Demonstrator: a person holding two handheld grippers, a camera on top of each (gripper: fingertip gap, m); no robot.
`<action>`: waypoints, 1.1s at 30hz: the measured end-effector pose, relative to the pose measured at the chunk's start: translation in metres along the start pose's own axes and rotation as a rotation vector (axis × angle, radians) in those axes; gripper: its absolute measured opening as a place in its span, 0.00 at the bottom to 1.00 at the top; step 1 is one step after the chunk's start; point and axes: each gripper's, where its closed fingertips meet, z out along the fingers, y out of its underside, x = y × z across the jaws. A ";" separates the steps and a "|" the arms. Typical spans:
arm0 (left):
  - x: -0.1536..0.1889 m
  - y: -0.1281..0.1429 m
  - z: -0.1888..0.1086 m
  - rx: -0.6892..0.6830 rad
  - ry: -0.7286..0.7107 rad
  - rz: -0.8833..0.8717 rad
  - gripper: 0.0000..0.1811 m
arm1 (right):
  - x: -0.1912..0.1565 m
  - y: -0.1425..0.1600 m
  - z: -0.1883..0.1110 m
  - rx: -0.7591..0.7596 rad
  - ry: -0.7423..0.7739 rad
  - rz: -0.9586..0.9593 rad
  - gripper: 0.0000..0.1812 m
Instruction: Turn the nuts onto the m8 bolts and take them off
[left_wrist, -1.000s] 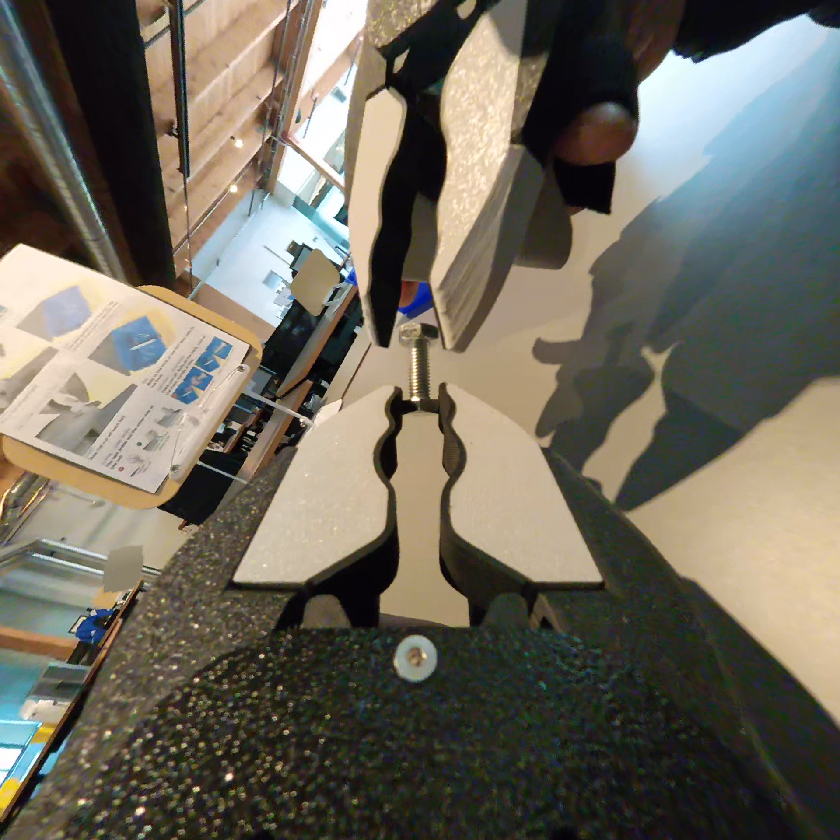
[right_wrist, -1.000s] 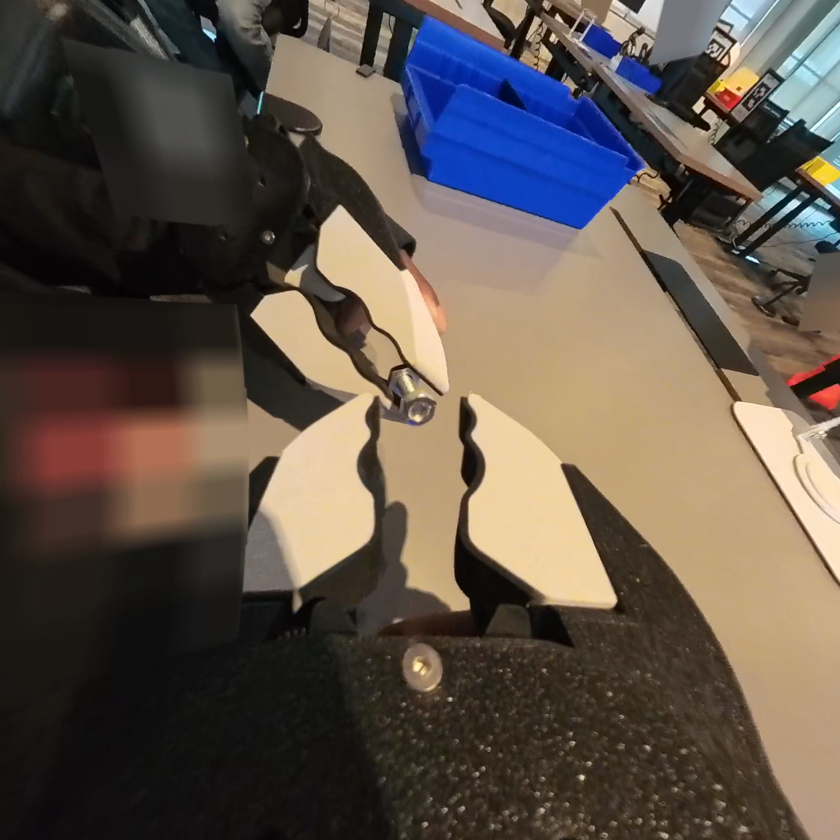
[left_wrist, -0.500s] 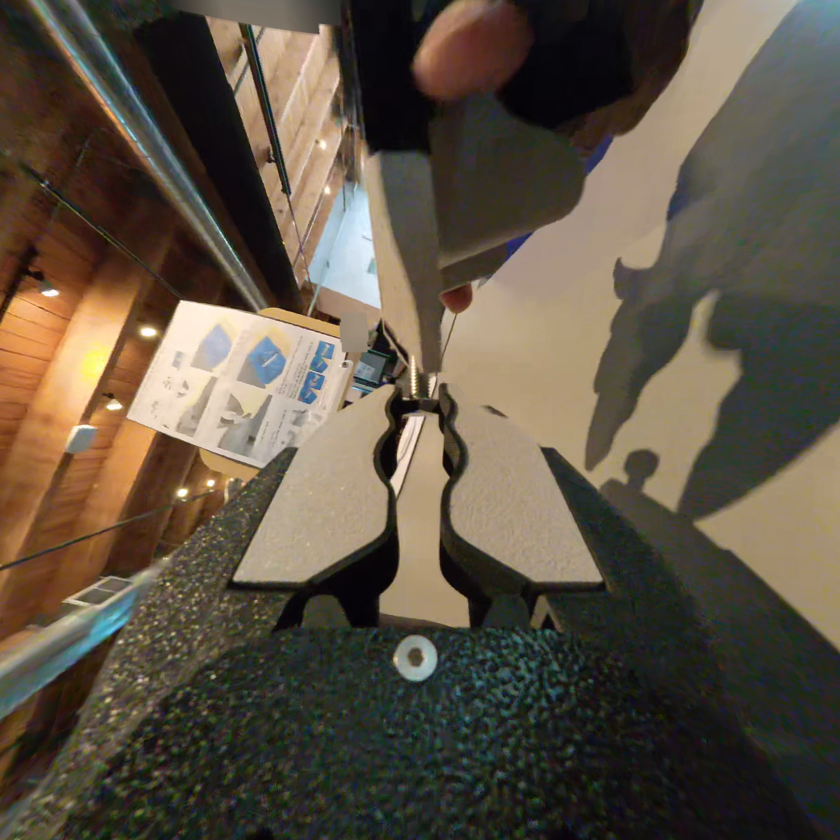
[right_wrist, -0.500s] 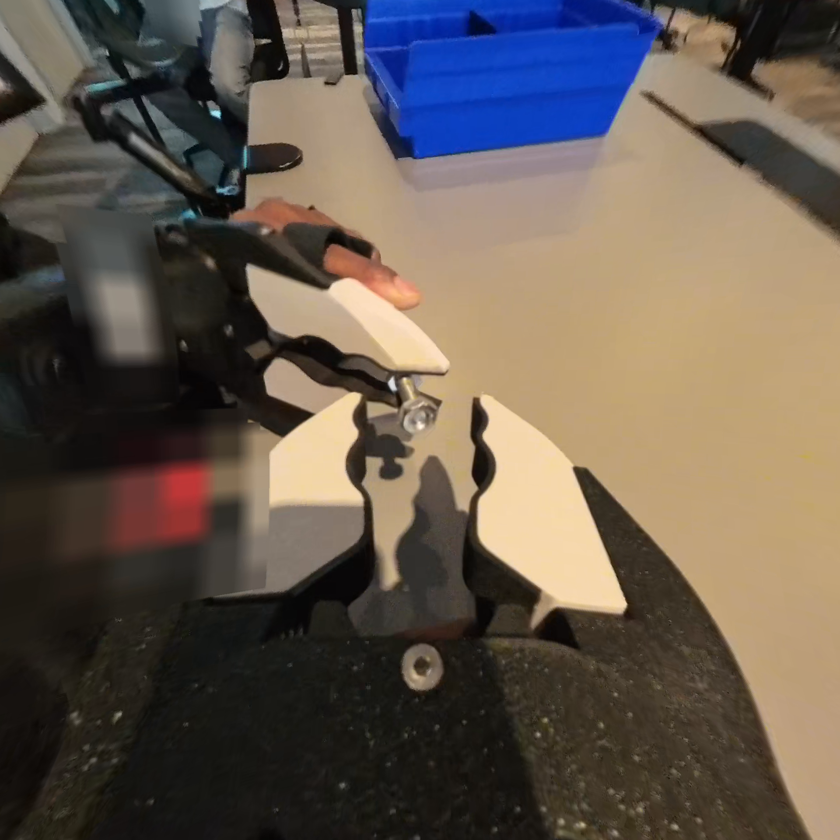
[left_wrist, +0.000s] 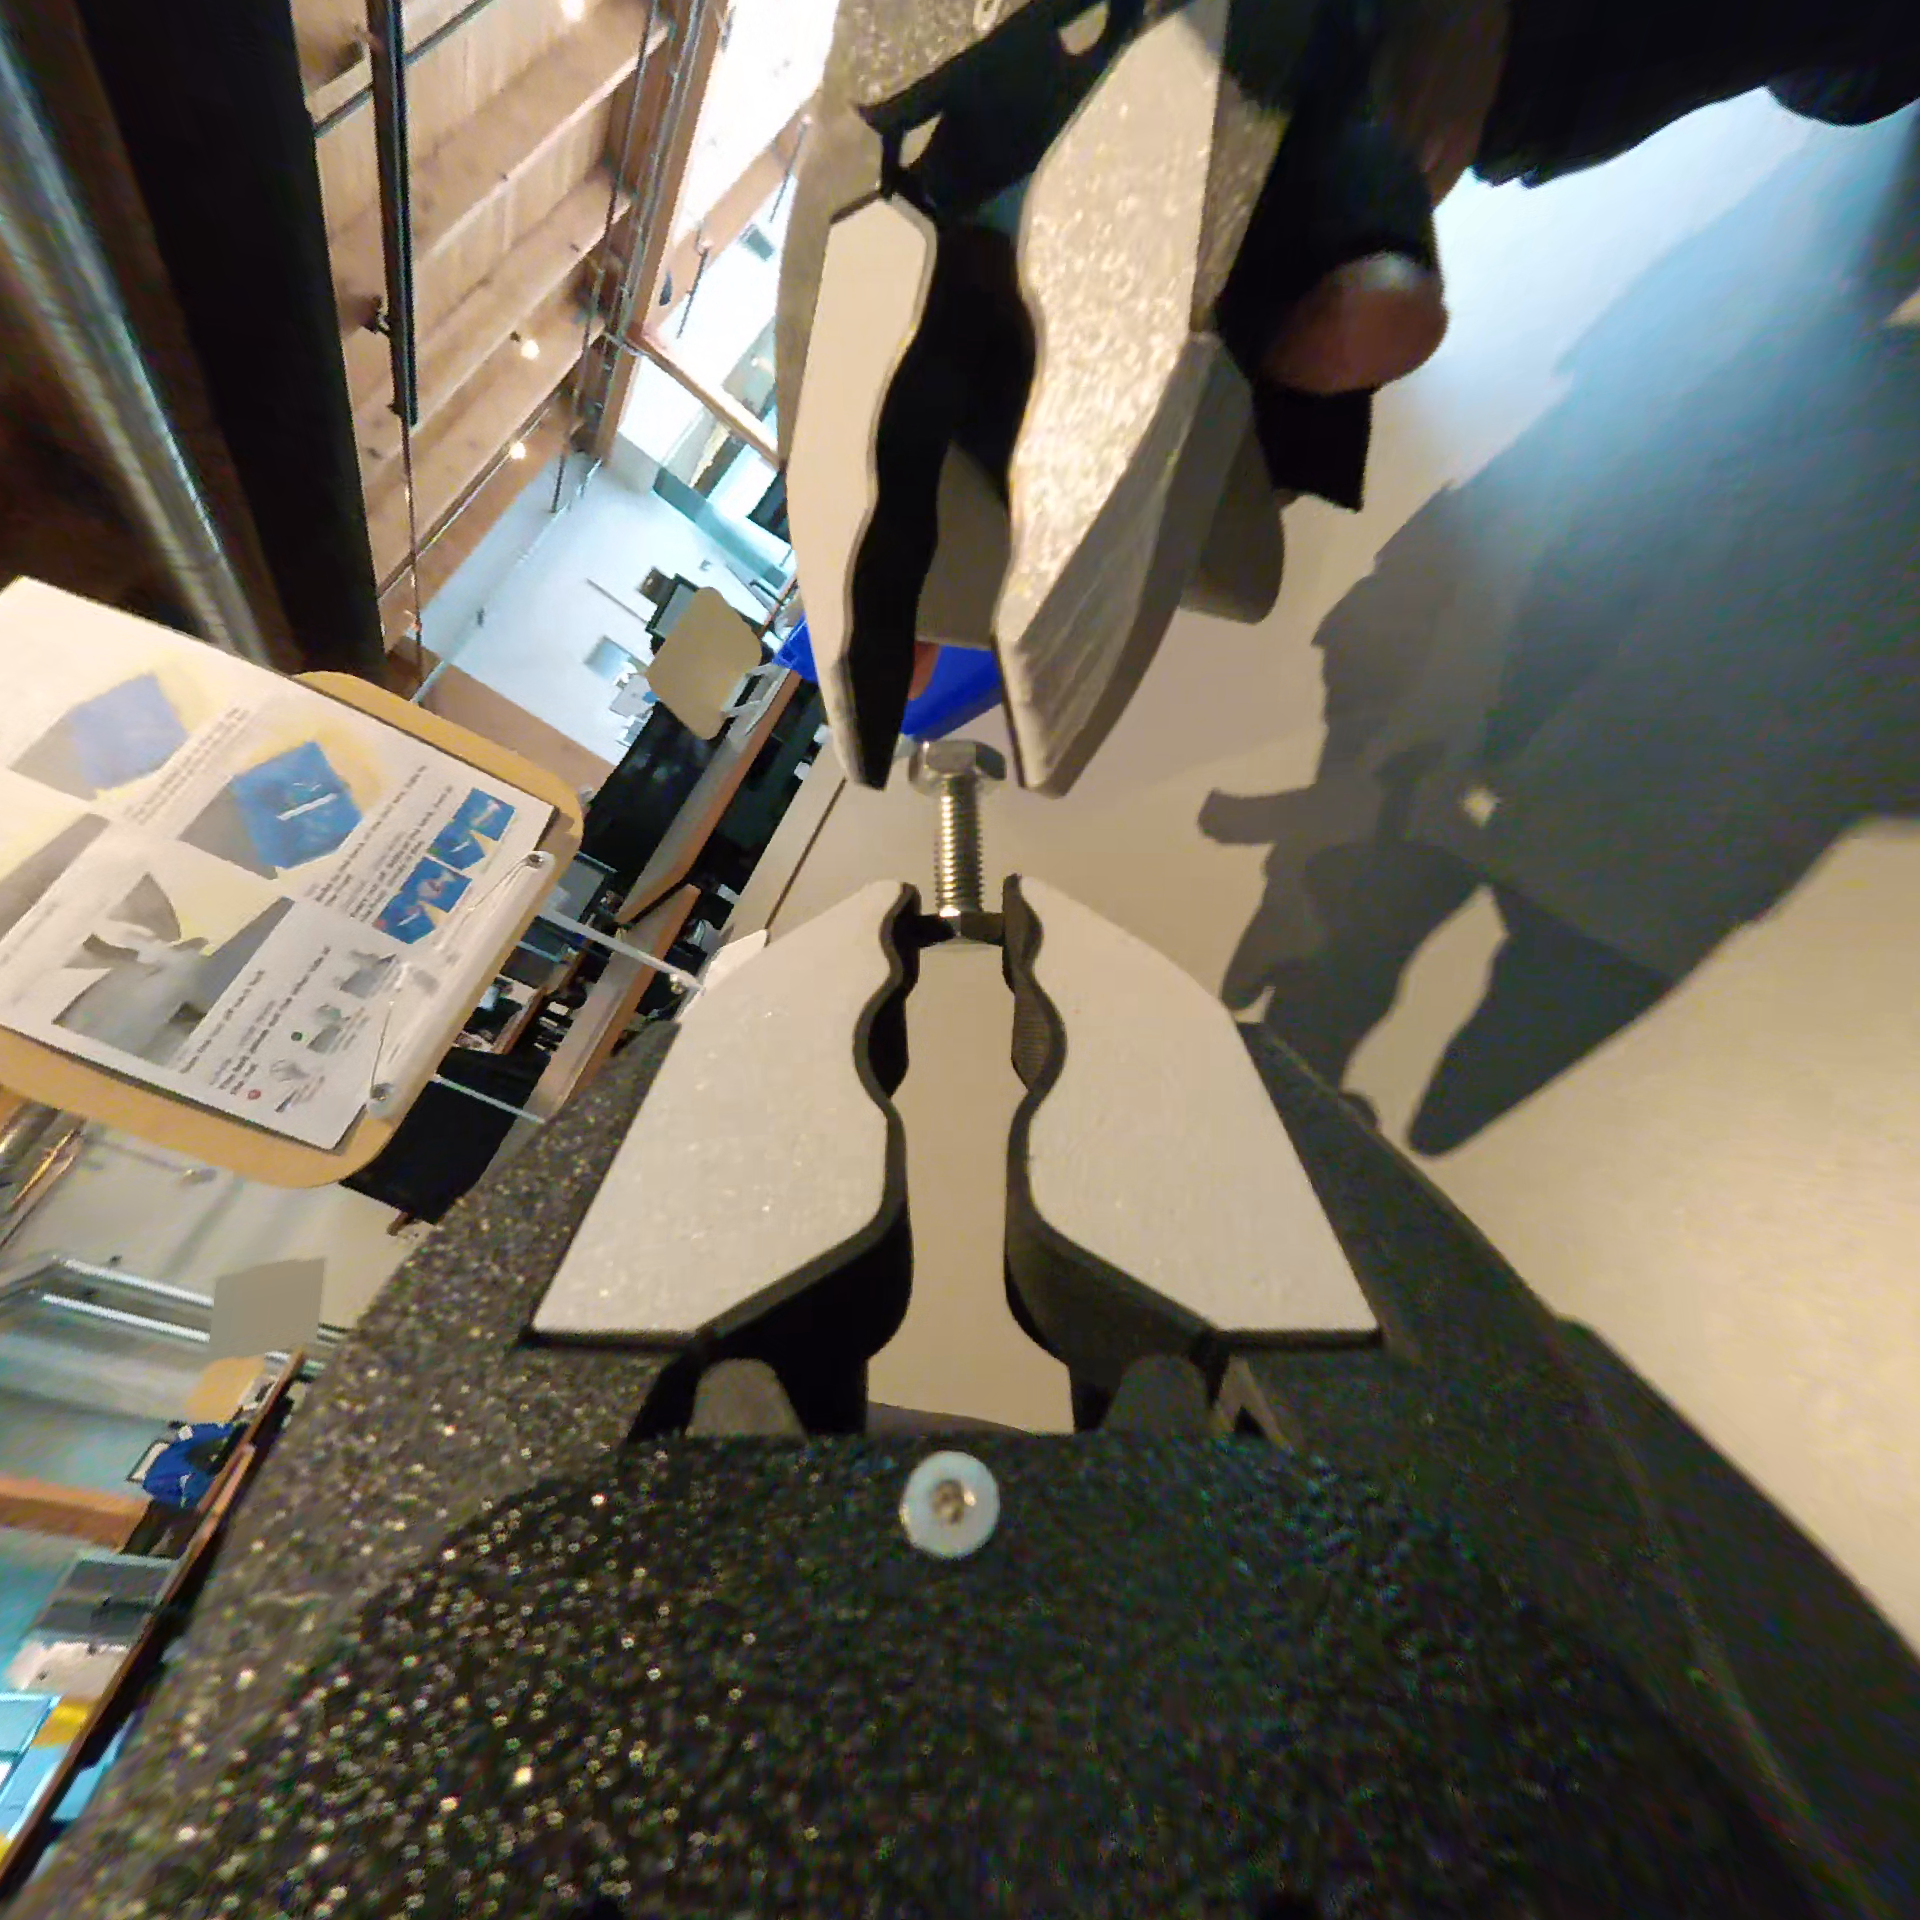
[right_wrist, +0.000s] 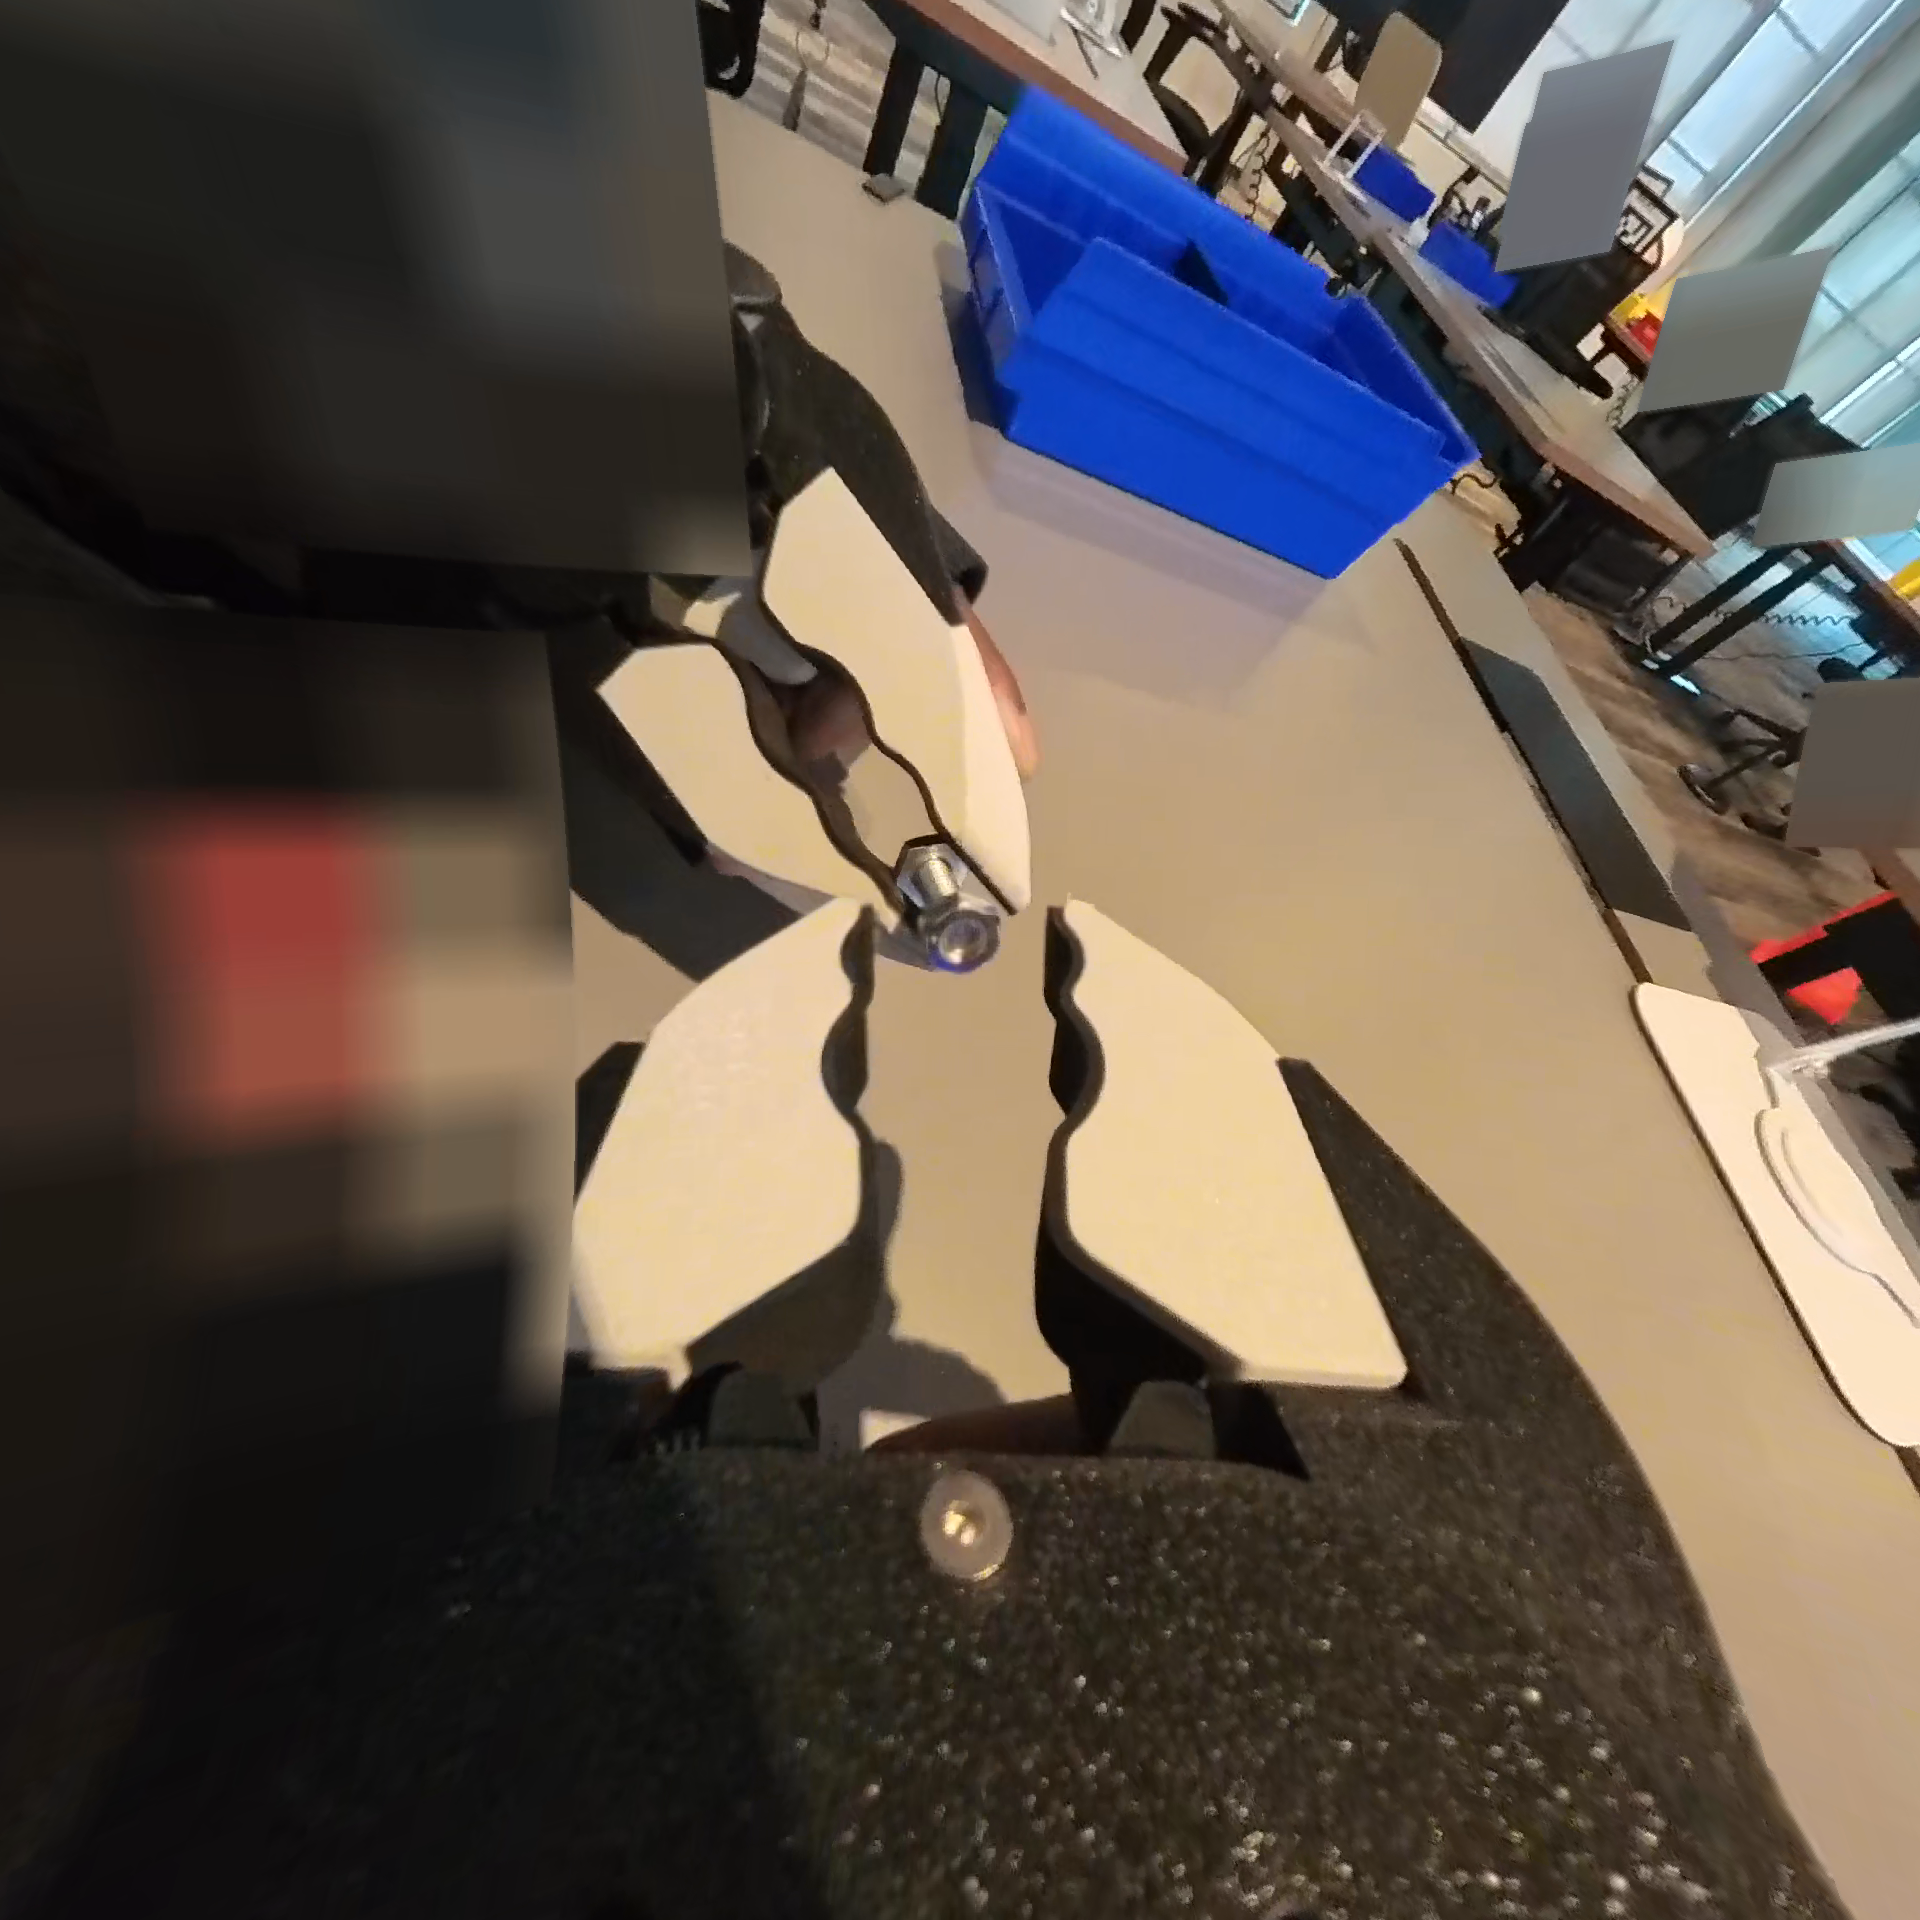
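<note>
In the left wrist view, the left tool (left_wrist: 958, 920) is seen pinching the nut (left_wrist: 964, 925) between its fingertips, with the bolt (left_wrist: 957, 831) standing out beyond it, threaded shank in the nut and hexagonal head at the far end. The nut is presumably held fixed so that the bolt can be turned against it. The right tool (left_wrist: 951, 769) is seen coming in from the far side, its jaws spread on either side of the bolt head with a gap on each side, so the head is not yet gripped. Both are held in the air above the pale worktop (left_wrist: 1558, 1195), which leaves room for rotation. In the right wrist view, the right tool (right_wrist: 961, 914) is seen spread, with the bolt head (right_wrist: 961, 940) just beyond its tips, nearer the left finger. The left tool (right_wrist: 940, 878) is seen pressed onto the nut (right_wrist: 920, 868). A blue bin (right_wrist: 1195, 416) is set far back on the worktop (right_wrist: 1351, 831).
</note>
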 end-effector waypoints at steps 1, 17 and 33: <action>0.001 0.000 0.000 -0.001 0.001 0.011 0.08 | -0.001 0.001 0.002 -0.012 0.003 -0.009 0.14; -0.011 0.004 -0.002 -0.008 -0.028 -0.063 0.08 | 0.007 0.003 0.008 0.144 -0.002 0.235 0.24; 0.018 0.005 0.001 -0.018 0.168 -0.117 0.08 | -0.010 0.013 0.001 0.156 -0.020 0.006 0.10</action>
